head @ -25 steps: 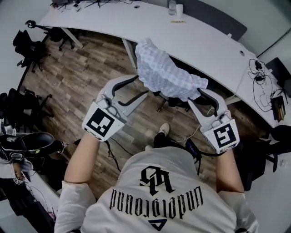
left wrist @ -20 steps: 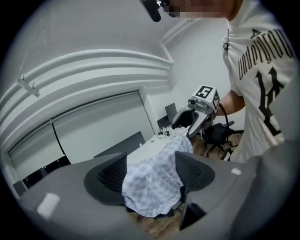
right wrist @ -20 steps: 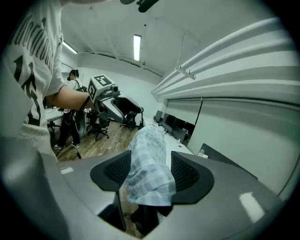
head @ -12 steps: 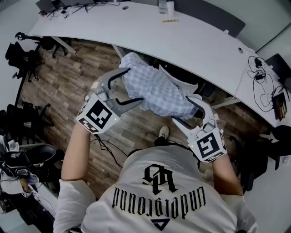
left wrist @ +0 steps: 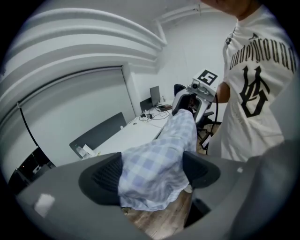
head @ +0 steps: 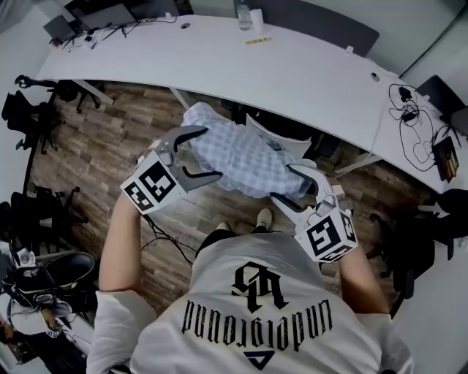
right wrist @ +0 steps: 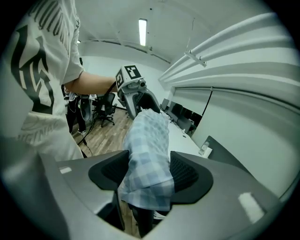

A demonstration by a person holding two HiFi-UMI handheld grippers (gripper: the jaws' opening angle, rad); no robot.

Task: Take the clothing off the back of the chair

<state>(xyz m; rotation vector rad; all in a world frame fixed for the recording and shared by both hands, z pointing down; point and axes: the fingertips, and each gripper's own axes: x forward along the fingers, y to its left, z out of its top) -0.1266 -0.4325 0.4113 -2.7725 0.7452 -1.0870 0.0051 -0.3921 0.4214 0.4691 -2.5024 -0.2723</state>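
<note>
Clothing (head: pixel 241 157): pale blue check, draped right across the back of the chair (head: pixel 284 140), stretched between the two hand-held grippers.
Chair: white back peeking out past the clothing, close to the counter (head: pixel 292 69).
Left hand-held gripper (head: pixel 210 152): jaws have just been opening and now stand wide. One end of the clothing lies loose between them, not clamped.
Right hand-held gripper (head: pixel 284 184): same here. Its jaws have just been opening and are spread wide, with the other end of the clothing hanging between them, unsqueezed.
Counter: long white curve beyond the chair, bottle (head: pixel 243 14) at the far edge, cables (head: pixel 408 120) at the right end.
Floor (head: pixel 117 139): wood planks, and a shoe (head: pixel 265 217) shows just below the clothing.
</note>
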